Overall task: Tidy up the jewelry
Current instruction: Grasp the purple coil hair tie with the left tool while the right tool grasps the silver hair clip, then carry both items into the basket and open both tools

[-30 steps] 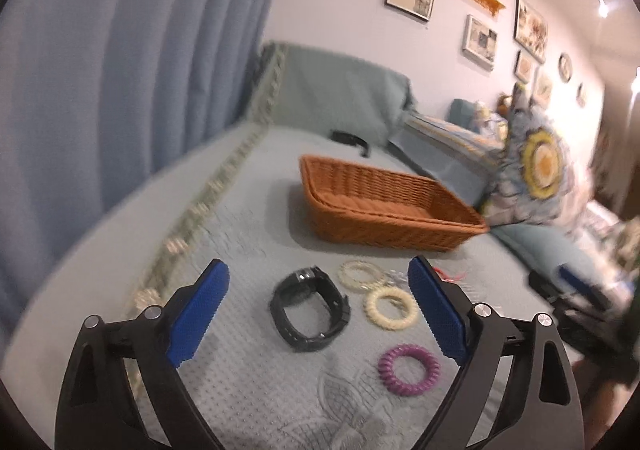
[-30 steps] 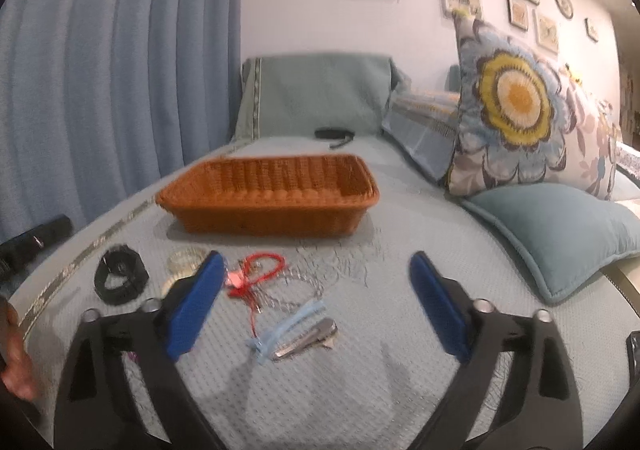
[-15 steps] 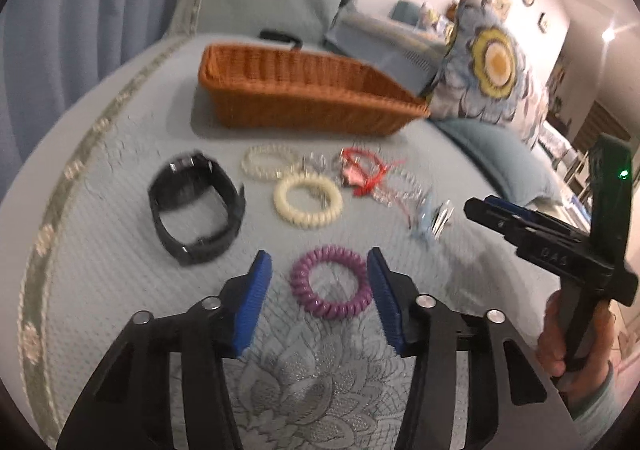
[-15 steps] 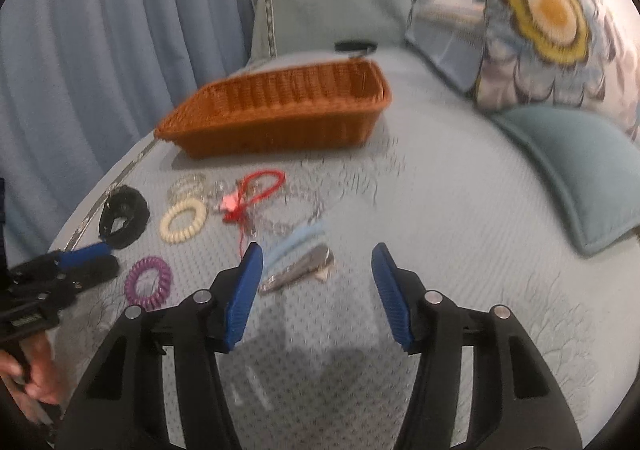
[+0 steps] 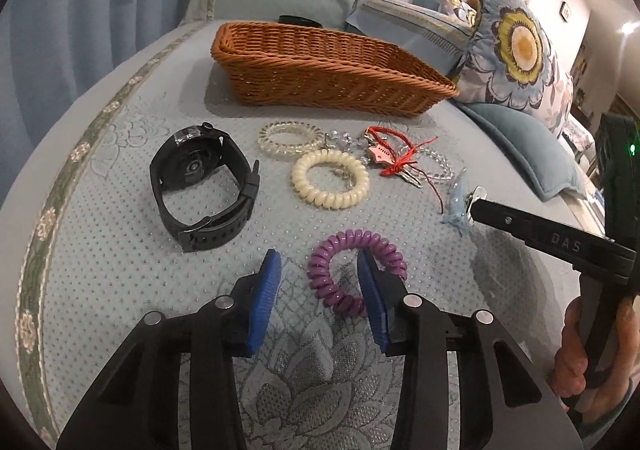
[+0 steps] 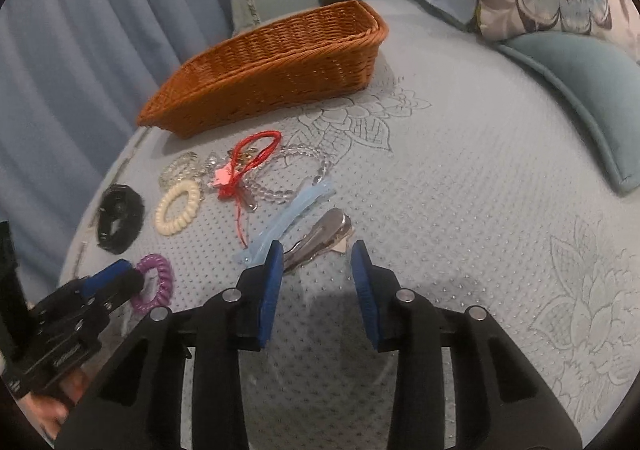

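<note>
Left wrist: left gripper (image 5: 318, 274) narrowly parted, straddling near edge of purple coil tie (image 5: 357, 274) lying on bedspread (image 5: 120, 250); right wrist: right gripper (image 6: 316, 270) narrowly parted, empty, tips at silver hair clip (image 6: 320, 236), wicker basket (image 6: 272, 65) beyond.

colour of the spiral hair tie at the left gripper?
Purple. The spiral hair tie shows best in the left wrist view, its near side between the left hand-held gripper pads.

Purple coil tie (image 5: 356, 274) lay flat, its near arc between the left gripper (image 5: 318, 276)'s parted pads. Cream coil (image 5: 330, 184), black watch (image 5: 204, 185) beyond. Silver clip (image 6: 320, 236), pale blue clip (image 6: 290, 217) just ahead of the right gripper (image 6: 316, 264), possibly touching its left pad. Wicker basket (image 5: 320, 69) farthest.
</note>
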`<state>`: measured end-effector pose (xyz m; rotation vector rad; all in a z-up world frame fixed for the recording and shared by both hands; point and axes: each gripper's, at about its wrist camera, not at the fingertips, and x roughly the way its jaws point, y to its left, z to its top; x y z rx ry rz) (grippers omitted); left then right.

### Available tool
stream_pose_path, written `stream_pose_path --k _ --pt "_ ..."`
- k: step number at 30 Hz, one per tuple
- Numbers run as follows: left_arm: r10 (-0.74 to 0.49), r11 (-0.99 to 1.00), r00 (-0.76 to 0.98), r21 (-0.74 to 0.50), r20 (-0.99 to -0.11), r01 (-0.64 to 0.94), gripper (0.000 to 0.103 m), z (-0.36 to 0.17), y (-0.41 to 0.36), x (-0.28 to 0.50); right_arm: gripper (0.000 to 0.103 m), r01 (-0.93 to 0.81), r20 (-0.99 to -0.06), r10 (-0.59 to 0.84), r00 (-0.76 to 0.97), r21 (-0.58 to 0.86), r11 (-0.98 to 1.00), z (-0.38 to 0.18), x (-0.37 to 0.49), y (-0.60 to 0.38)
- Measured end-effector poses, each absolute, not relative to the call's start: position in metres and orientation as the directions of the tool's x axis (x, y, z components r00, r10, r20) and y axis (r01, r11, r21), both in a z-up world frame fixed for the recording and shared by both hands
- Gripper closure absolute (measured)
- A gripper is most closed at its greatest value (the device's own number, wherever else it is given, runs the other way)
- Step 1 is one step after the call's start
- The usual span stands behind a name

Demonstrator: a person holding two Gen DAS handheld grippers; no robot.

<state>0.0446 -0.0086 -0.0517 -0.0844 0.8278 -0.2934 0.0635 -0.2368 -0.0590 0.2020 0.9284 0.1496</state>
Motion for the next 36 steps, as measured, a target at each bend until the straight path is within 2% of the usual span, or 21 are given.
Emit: stream_pose_path --k 10,12,15,17,21,26,36 --pt "-0.212 0.972 0.662 -0.082 -0.718 0.221 0.065 -0.054 -0.025 0.044 0.071 -0.035 -0.793 0.056 0.606 0.043 0.998 -0.062 0.081 -0.210" --pt "-0.203 0.973 0.666 -0.069 -0.718 0.222 0.065 -0.055 -0.027 0.044 0.078 -0.057 -0.791 0.060 0.609 0.032 0.998 -0.062 0.077 -0.210" --pt "-0.187 0.976 0.671 -0.058 -0.717 0.209 0.076 -0.055 -0.026 0.045 0.083 -0.088 -0.784 0.072 0.617 0.023 0.996 -0.062 0.067 -0.211" --pt "-0.195 0.976 0.670 -0.072 -0.716 0.208 0.092 -0.055 -0.023 0.045 0.083 -0.098 -0.779 0.097 0.620 0.045 0.994 -0.062 0.060 -0.218" --pt "-0.214 0.974 0.673 -0.098 -0.708 0.206 0.093 -0.054 -0.019 0.045 0.083 -0.113 -0.752 0.172 0.636 0.130 0.985 -0.058 0.055 -0.230" --pt "-0.256 0.966 0.697 -0.144 -0.670 0.217 0.094 -0.046 -0.016 0.041 0.083 -0.125 -0.717 0.203 0.666 0.161 0.979 -0.048 0.050 -0.233" --pt "-0.261 0.965 0.792 -0.138 -0.552 0.221 0.094 0.023 -0.020 0.060 0.083 -0.205 -0.624 0.266 0.735 0.170 0.964 0.020 0.089 -0.226"
